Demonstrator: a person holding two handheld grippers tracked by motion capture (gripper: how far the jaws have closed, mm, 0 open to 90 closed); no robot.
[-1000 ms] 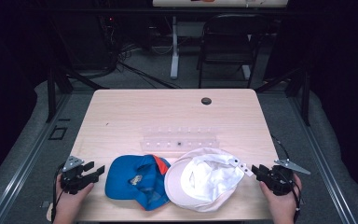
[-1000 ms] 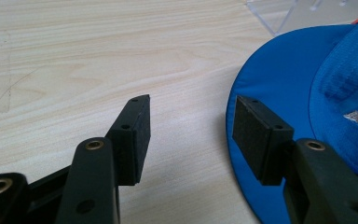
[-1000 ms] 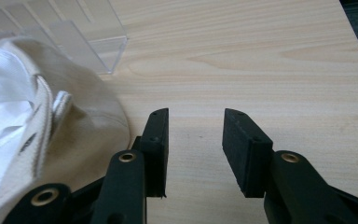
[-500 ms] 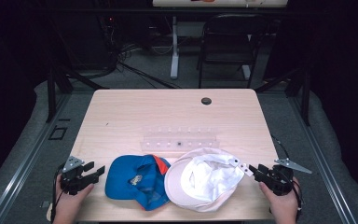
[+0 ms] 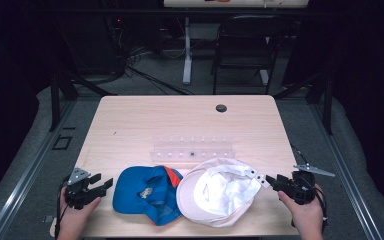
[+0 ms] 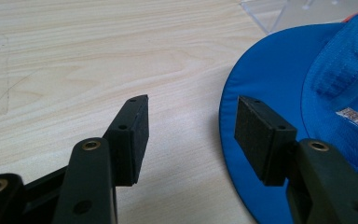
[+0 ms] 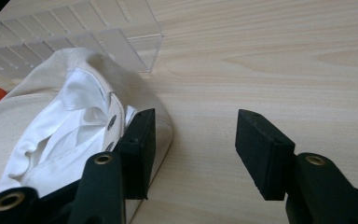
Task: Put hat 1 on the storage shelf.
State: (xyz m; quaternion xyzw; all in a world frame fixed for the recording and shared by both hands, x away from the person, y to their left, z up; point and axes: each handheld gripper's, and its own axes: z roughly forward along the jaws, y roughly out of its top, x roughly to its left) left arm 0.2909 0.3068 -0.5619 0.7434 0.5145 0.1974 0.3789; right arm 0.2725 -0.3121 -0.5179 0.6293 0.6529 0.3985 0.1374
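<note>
Pale wood-grain table (image 5: 130, 130) under the high view, with dark floor, cables and a black folding chair (image 5: 242, 47) behind it: two caps lie upside down, touching each other, at the near edge. A blue fabric cap with orange trim (image 5: 147, 194) sits left, a white cotton cap with a snap strap (image 5: 217, 192) right. The left gripper (image 5: 102, 182) rests just beside the blue cap with its jaws apart. The right gripper (image 5: 269, 181) sits at the white cap's strap end; its jaws have just been opening and now stand wide, with nothing clamped between them. A clear acrylic rack (image 5: 194, 151) stands just behind both caps, and a small black grommet (image 5: 221, 108) lies well beyond.

Left gripper view: the left gripper (image 6: 191, 128) hangs spread over bare wood, one pad overlapping the blue cap's brim (image 6: 261, 93). A close from here would likely pinch only the brim edge, and the soft cloth could slide out or drag the cap into its neighbour.

Right gripper view: the right gripper (image 7: 196, 135) stands open, one pad hard against the white cap's rim (image 7: 51, 121), the other over bare table. The loose strap could snag on that pad. The clear rack (image 7: 74, 37), close behind the cap, would block any push forward, and it is easy to misjudge because it is transparent.
</note>
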